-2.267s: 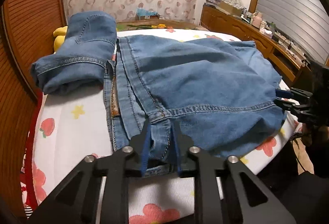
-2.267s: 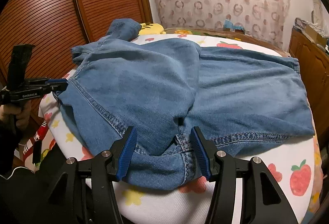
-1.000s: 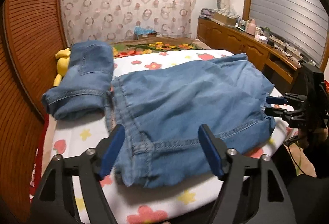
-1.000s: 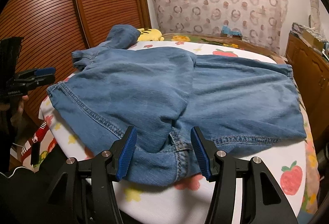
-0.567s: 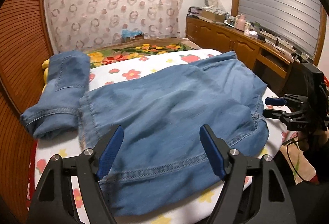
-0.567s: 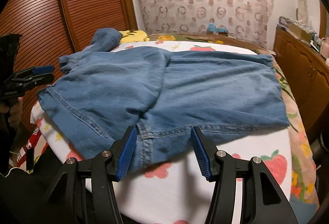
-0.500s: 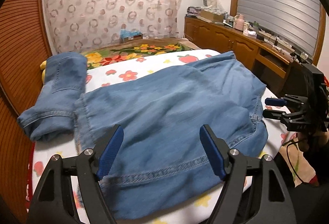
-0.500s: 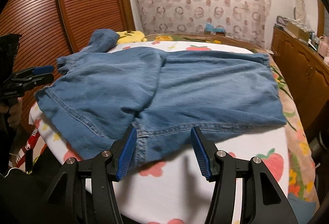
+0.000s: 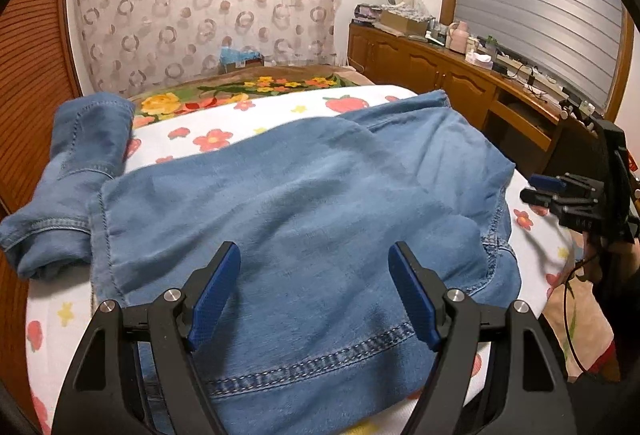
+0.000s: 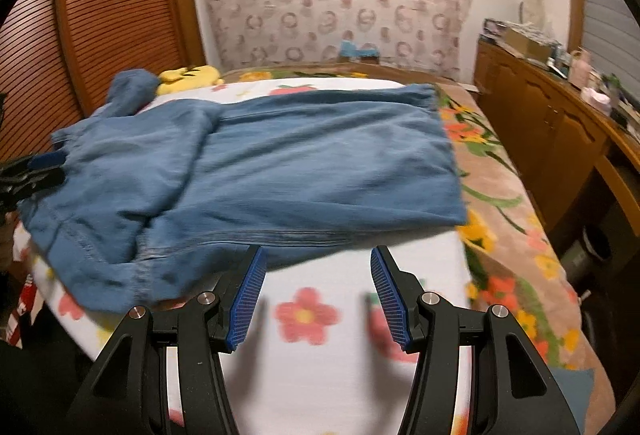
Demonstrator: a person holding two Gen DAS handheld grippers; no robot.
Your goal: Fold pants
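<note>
Blue denim pants (image 9: 304,203) lie folded over on a bed with a white flower-print sheet (image 9: 60,315); they also show in the right wrist view (image 10: 304,171). My left gripper (image 9: 314,295) is open and empty, just above the hem at the near edge. My right gripper (image 10: 316,299) is open and empty, over bare sheet in front of the pants' near edge. The right gripper also shows at the right of the left wrist view (image 9: 568,195), and the left gripper at the left edge of the right wrist view (image 10: 36,171).
Another folded pair of jeans (image 9: 76,171) lies at the bed's left beside the wooden wardrobe (image 10: 100,15). A yellow plush toy (image 10: 190,75) lies behind it. A wooden sideboard (image 9: 460,83) with clutter runs along the right. A flowered blanket (image 10: 508,219) covers the bed's right side.
Both grippers have let go of the pants and opened. The left has pulled back and swung right along the hem; the right has drawn back and to the right, off the denim.
</note>
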